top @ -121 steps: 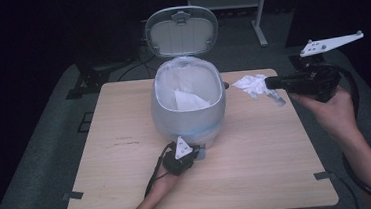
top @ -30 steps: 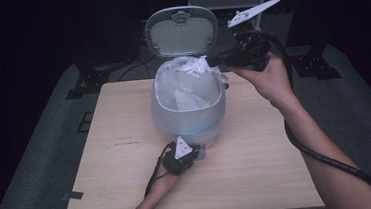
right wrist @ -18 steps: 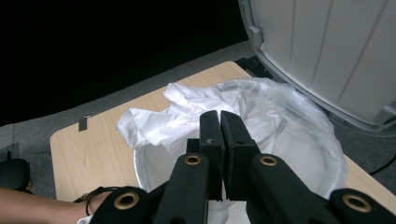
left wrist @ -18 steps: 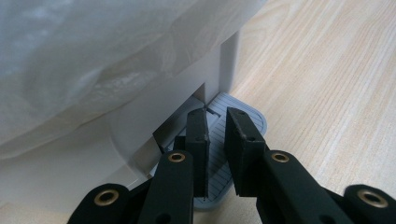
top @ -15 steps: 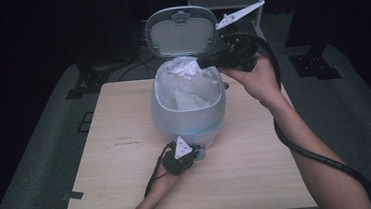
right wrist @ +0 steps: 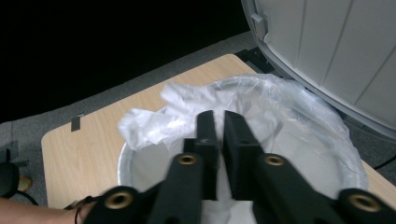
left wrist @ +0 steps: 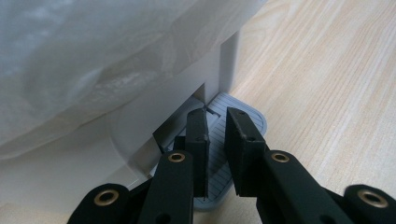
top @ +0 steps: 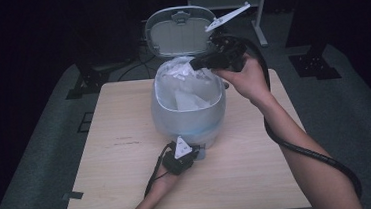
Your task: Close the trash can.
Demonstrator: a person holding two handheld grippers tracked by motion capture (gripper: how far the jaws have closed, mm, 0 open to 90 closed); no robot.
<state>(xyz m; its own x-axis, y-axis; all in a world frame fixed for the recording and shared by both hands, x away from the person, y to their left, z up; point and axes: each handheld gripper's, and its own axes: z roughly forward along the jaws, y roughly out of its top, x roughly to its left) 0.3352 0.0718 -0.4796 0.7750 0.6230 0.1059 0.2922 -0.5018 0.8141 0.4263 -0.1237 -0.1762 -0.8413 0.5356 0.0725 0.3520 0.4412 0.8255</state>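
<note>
right gripper [top: 196, 63]: clamped on crumpled tissue [top: 180, 68] over the bin [top: 189, 115]
left gripper [top: 193, 153]: nearly shut, pressing the pedal [left wrist: 243, 122]
risk: slip off, lid [top: 180, 30] drops on my tissue

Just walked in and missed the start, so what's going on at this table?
A person is throwing out a crumpled tissue. The left tongs press down on the pedal of a small pedal bin, so its lid stands open. The right tongs hold the tissue over the bin's plastic liner, not yet released.
</note>
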